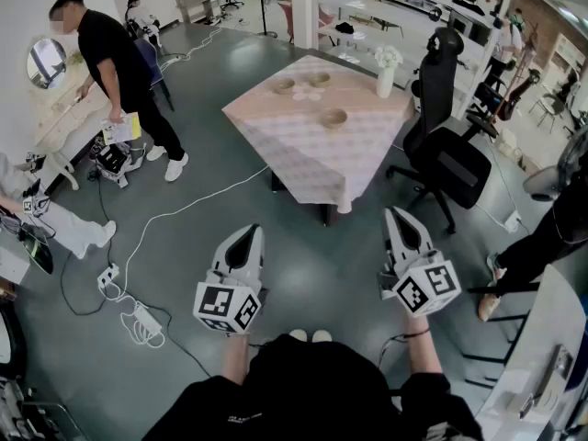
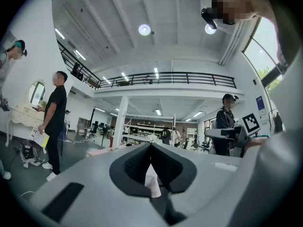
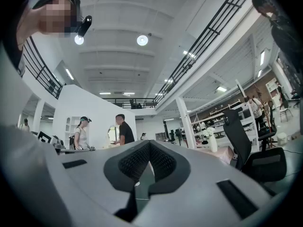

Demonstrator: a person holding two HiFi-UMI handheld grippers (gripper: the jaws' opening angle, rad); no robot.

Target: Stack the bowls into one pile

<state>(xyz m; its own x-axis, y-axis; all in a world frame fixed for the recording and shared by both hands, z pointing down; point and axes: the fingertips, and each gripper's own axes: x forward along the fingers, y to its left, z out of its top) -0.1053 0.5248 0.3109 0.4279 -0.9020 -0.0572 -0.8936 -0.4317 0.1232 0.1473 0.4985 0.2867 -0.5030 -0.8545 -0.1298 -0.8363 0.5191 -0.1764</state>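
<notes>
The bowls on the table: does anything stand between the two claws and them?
Nothing visible does. Only bare floor lies between the left claw, the right claw and the table that bears the bowls. The office chair stands at the table's right; the white cable lies off to the left.

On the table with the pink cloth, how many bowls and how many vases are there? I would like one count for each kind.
Bowls: 3
Vase with white flowers: 1
Total: 4
</notes>
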